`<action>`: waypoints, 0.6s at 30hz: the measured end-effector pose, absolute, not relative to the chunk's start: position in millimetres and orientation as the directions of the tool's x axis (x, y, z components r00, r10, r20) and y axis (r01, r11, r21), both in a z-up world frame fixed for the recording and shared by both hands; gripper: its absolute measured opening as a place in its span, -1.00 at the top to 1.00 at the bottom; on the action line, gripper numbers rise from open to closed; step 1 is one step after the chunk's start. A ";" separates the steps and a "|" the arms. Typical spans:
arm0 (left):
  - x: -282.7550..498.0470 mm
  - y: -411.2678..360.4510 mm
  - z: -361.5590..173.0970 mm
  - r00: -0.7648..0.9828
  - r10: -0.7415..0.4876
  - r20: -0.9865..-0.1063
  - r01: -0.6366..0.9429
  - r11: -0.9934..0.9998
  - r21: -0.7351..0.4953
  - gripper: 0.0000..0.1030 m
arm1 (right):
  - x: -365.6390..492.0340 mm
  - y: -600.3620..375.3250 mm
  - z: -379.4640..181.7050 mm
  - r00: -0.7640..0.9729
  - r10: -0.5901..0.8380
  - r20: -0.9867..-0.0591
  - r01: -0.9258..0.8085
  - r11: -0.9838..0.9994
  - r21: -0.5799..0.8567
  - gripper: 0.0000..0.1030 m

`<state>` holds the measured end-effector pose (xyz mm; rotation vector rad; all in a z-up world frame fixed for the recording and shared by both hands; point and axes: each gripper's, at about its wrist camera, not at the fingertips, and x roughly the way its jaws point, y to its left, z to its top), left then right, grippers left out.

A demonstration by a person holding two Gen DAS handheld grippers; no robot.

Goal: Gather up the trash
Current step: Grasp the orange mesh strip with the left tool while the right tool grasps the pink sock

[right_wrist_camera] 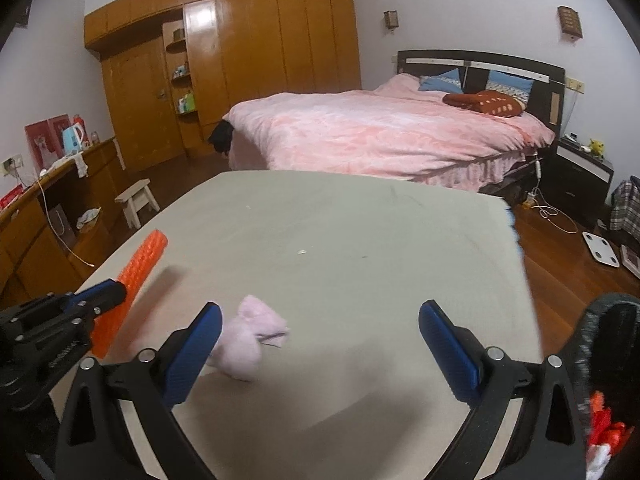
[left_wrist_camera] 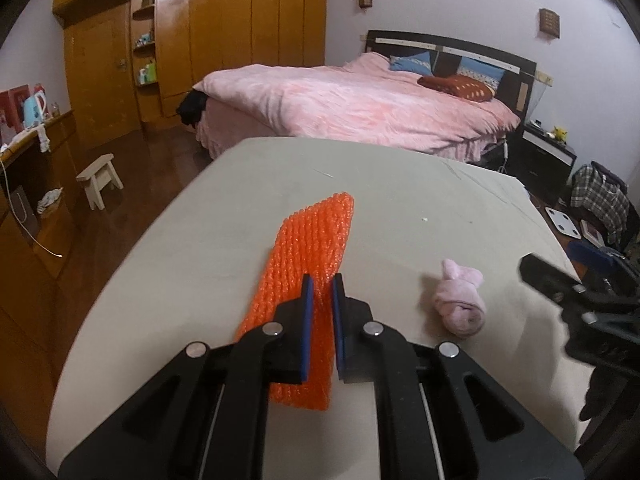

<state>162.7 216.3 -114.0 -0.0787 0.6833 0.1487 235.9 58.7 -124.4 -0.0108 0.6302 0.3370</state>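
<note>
Plainly, knobbly orange bubble-wrap strip (left_wrist_camera: 308,264)

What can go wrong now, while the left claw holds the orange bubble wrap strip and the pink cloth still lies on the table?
1. The left claw pinches the long orange bubble wrap strip near one end; the free end may sag and drag on the grey table.
2. The open right claw has the small pink rolled cloth beside its left finger, not centred, so closing may push it away.
3. The two claws are close and might bump.
</note>
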 end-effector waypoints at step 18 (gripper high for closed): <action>160.2 242.5 -118.4 0.767 0.123 -0.630 -0.198 0.979 -0.049 0.84 | 247.8 98.4 -157.5 0.600 0.379 -0.705 -0.392 0.907 0.153 0.28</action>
